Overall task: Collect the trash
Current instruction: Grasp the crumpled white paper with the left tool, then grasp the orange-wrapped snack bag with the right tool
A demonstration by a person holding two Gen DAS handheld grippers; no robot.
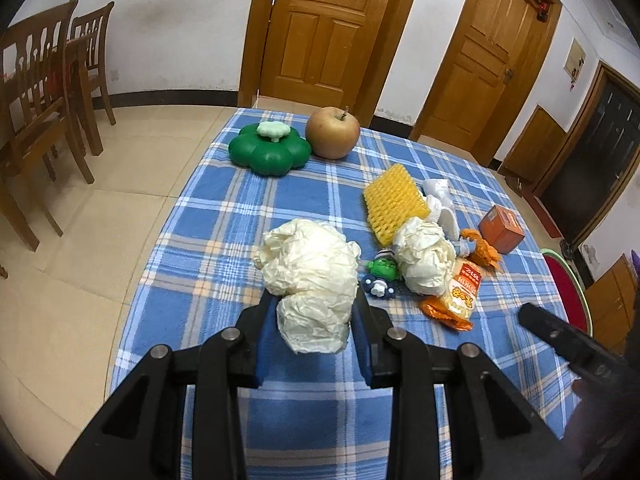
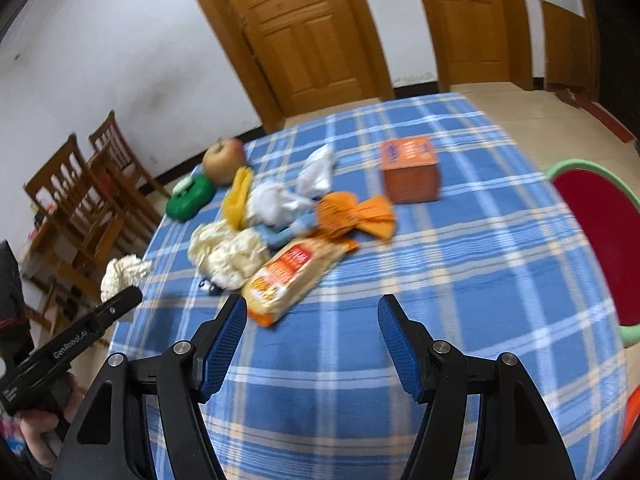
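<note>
While the left gripper (image 1: 310, 308) is clamping its 2 jaws on a crumpled paper wad (image 1: 310, 280) bulging well beyond its fingertips, the right gripper (image 2: 312, 320) is hovering with jaws apart and nothing between them, a snack wrapper (image 2: 294, 276) lying just ahead of its left fingertip. A second paper wad (image 2: 226, 252) is sitting just beyond that wrapper. Only the wad's lower part is being pinched, so springy paper may be slipping free; the right gripper, closing carelessly, risks dragging the plaid tablecloth (image 2: 460, 280)
</note>
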